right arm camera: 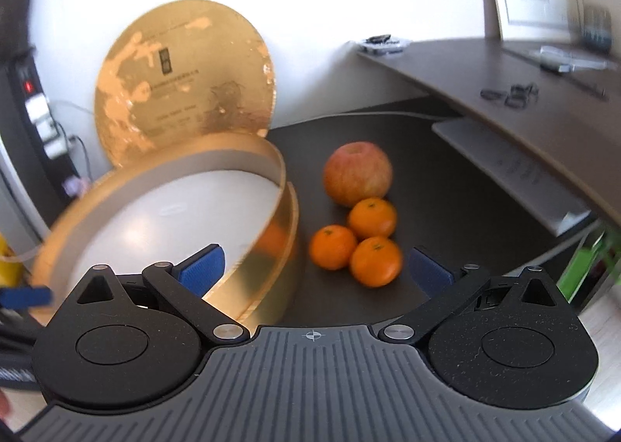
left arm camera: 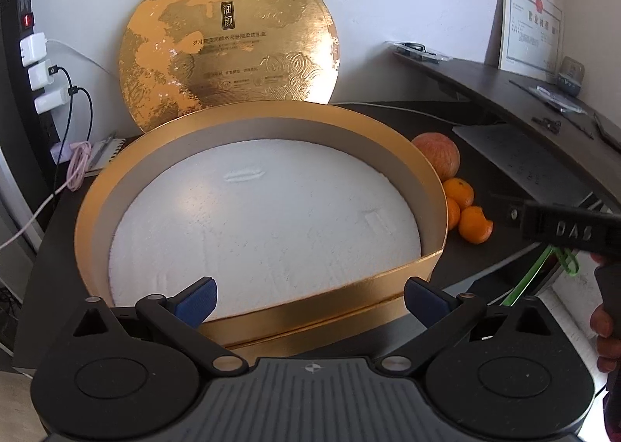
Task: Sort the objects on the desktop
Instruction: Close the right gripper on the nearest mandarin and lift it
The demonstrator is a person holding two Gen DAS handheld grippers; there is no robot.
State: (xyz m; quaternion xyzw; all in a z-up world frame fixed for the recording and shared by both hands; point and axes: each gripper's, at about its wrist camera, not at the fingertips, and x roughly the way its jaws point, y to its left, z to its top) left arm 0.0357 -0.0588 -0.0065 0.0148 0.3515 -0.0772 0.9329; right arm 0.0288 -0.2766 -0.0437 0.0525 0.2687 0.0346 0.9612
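left claw (left arm camera: pixel 309 296): wide, over near rim of box (left arm camera: pixel 434 185)
right claw (right arm camera: pixel 315 267): wide, nothing held
oranges (right arm camera: pixel 355 244): just ahead, between its fingers
apple (right arm camera: pixel 357 173): behind them

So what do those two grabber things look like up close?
Both match. The left gripper and right gripper each have two blue textured pads on black linkage arms with silver pivot pins, plus a grey ribbed body bearing a small crosshair mark. The left view shows the right one's black side lettered "DAS".
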